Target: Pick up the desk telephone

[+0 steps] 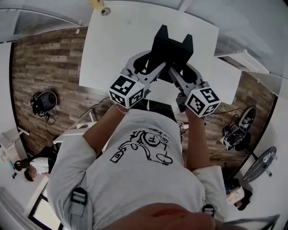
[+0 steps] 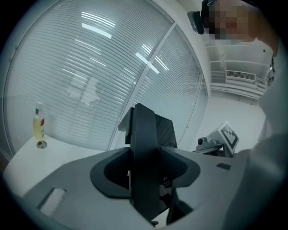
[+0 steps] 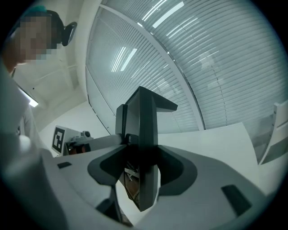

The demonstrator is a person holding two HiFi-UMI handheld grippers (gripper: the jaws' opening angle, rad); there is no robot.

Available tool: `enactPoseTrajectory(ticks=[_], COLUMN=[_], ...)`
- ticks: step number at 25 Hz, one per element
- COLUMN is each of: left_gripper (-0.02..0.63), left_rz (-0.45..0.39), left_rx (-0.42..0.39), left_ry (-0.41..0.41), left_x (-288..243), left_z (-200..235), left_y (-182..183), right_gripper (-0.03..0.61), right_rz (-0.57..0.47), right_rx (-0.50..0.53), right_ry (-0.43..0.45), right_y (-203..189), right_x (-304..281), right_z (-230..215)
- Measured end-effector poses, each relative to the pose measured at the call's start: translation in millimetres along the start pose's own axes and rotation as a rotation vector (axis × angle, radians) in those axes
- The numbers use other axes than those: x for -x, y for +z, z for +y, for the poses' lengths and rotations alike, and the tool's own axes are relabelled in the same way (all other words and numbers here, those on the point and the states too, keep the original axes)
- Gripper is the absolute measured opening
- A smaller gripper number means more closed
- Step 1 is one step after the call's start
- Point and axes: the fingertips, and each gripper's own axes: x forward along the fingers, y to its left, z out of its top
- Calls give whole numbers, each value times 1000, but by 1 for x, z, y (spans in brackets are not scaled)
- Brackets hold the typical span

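The desk telephone (image 1: 171, 47) is a black angular unit, held up off the white table (image 1: 118, 41) between both grippers. My left gripper (image 1: 151, 67) is shut on the telephone's left side, and my right gripper (image 1: 182, 72) is shut on its right side. In the left gripper view the telephone (image 2: 145, 143) stands as a dark slab pinched between the jaws of the left gripper (image 2: 145, 182). The right gripper view shows the telephone (image 3: 145, 130) the same way, clamped edge-on in the right gripper (image 3: 143, 177). The telephone's underside is hidden.
A yellow bottle (image 1: 96, 3) and a small round object (image 1: 105, 11) stand at the table's far left corner. A glass wall with blinds (image 2: 90, 81) rises behind the table. A headset (image 1: 44, 102) lies on the wooden floor at left, shoes and cables (image 1: 238, 130) at right.
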Motion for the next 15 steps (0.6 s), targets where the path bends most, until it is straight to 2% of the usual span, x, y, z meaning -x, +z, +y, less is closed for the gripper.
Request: enactPoseTrajectory(ticks=[9, 15], left_gripper=[192, 192], left_rz=[-32, -47], left_rx=[-24, -27], left_ry=[-10, -12], left_x=[24, 28], left_z=[-26, -28], left_y=[28, 39], right_gripper=[198, 198], right_rz=[-31, -45], right_rx=[21, 27], right_ry=[11, 14], right_y=[20, 30], right_x=[23, 24], right_z=[32, 39])
